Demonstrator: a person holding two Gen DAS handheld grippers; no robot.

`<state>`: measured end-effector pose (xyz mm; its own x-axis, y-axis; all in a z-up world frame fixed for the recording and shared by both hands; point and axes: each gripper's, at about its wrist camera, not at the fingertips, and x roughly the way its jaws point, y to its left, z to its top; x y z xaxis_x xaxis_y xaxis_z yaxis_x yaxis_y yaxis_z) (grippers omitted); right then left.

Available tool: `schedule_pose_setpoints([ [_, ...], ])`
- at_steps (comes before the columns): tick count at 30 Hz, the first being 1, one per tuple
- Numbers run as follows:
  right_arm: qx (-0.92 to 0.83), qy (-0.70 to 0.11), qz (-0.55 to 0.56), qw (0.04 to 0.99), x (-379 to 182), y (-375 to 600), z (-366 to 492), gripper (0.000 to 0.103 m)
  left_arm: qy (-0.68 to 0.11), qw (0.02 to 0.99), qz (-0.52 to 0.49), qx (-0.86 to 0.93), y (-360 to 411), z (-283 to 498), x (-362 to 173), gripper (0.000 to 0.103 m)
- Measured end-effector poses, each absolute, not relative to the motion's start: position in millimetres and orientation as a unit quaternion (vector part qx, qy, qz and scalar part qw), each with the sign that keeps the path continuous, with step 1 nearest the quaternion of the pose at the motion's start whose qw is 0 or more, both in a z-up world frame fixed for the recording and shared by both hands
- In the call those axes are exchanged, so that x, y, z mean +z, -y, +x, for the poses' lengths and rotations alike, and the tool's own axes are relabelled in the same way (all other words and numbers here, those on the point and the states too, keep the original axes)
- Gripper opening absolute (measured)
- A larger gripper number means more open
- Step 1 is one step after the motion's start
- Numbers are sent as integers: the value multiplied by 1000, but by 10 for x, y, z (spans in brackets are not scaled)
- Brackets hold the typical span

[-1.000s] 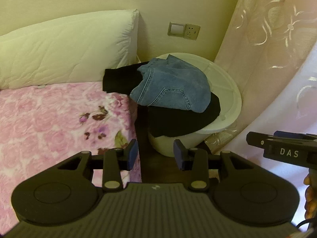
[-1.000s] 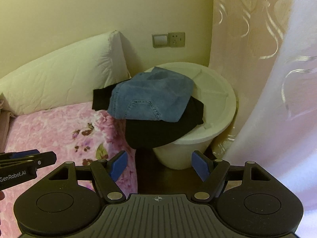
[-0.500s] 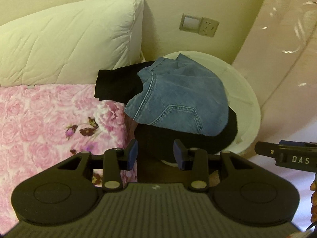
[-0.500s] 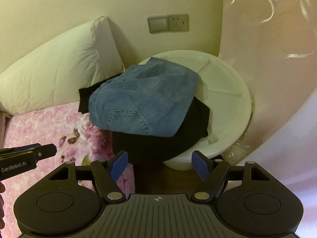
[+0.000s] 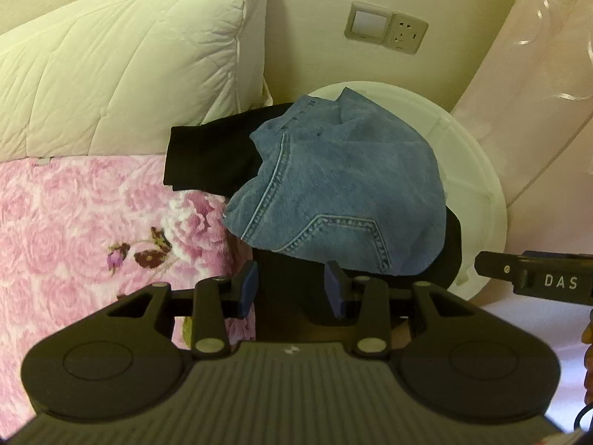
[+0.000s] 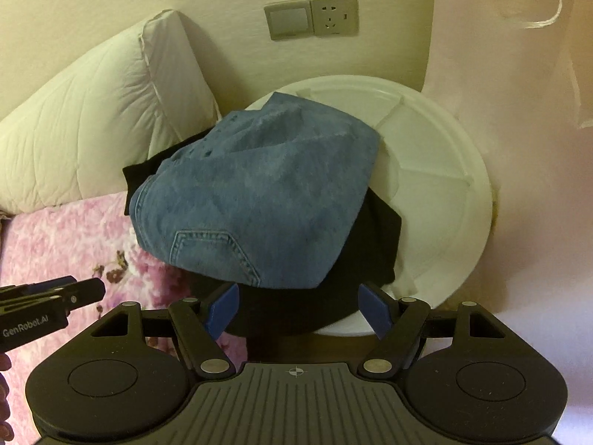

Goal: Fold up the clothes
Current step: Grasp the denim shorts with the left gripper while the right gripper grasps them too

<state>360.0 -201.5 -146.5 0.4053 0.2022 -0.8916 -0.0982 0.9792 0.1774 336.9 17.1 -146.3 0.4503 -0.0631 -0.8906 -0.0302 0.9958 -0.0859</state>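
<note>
Pink floral bedspread (image 5: 74, 222) lies at my left below a white pillow (image 5: 122, 63). Denim jeans (image 5: 344, 193) sit bunched atop a black garment (image 6: 326, 296), draped over a white round lid (image 6: 437, 193). My left hand-held gripper (image 5: 291, 289) and right hand-held gripper (image 6: 298, 307) both hover released, grasping nothing.

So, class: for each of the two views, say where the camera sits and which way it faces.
Left wrist: sits on the left claw, facing forward and down at jeans on a tub lid; own open claw shows.
Right wrist: sits on the right claw, facing the same jeans; own open claw shows, plus fingertips at the left edge.
Shared: jeans, black cloth, lid, pillow, and each other's claw at the edge.
</note>
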Motion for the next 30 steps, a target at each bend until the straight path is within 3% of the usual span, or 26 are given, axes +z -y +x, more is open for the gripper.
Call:
schedule_pose_setpoints([
  [10,93,-543,70,832,-1645,2123,3827,75,-529,848,-32,-2,-219,3575,-1617,35],
  [24,107,-526,277,797,-2269,2624,4104,74,-523,852,-41,-7,-320,3877,-1866,35],
  [26,103,-516,304,794,-2379,2697,4152,50,-523,851,-41,-9,-323,3921,-1903,35],
  [27,97,-515,317,791,-2435,2737,4174,44,-523,851,-40,-10,-322,3939,-1921,35],
  [30,72,-515,346,781,-2590,2852,4244,45,-525,850,-39,-12,-332,4002,-1975,35],
])
